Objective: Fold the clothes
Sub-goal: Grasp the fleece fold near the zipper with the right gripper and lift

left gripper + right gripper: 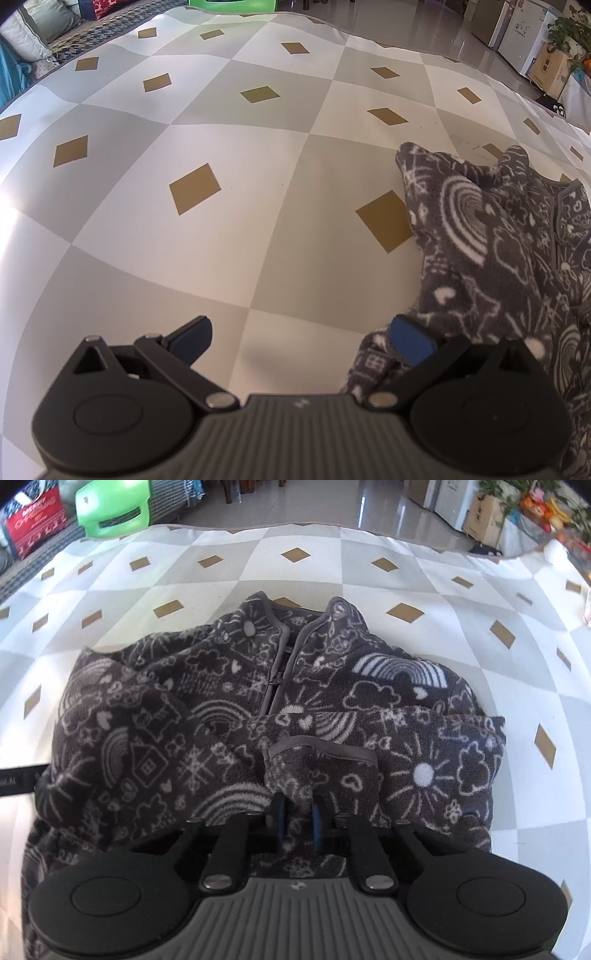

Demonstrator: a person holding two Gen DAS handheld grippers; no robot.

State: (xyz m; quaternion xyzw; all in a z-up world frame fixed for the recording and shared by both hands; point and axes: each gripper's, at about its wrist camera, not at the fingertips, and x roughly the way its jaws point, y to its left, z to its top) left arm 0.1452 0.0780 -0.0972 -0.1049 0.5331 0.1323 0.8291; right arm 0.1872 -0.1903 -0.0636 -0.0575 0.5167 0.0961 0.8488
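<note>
we see the fleece jacket (258,709) on the checked cloth (332,554), collar pointing away, zip running lengthwise. fuzzy grey pile, white doodles. right gripper (298,821) clenched on a cuff fold; left gripper (303,341) released beside the jacket's edge.

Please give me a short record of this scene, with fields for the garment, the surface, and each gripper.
garment: dark patterned fleece jacket, zip front up, partly folded, sleeve cuff lying over the front
surface: checked cloth with gold diamonds
left gripper: open, empty, beside the jacket's edge
right gripper: shut on a fold of fleece just below the cuff
background: green stool, beyond the cloth
</note>
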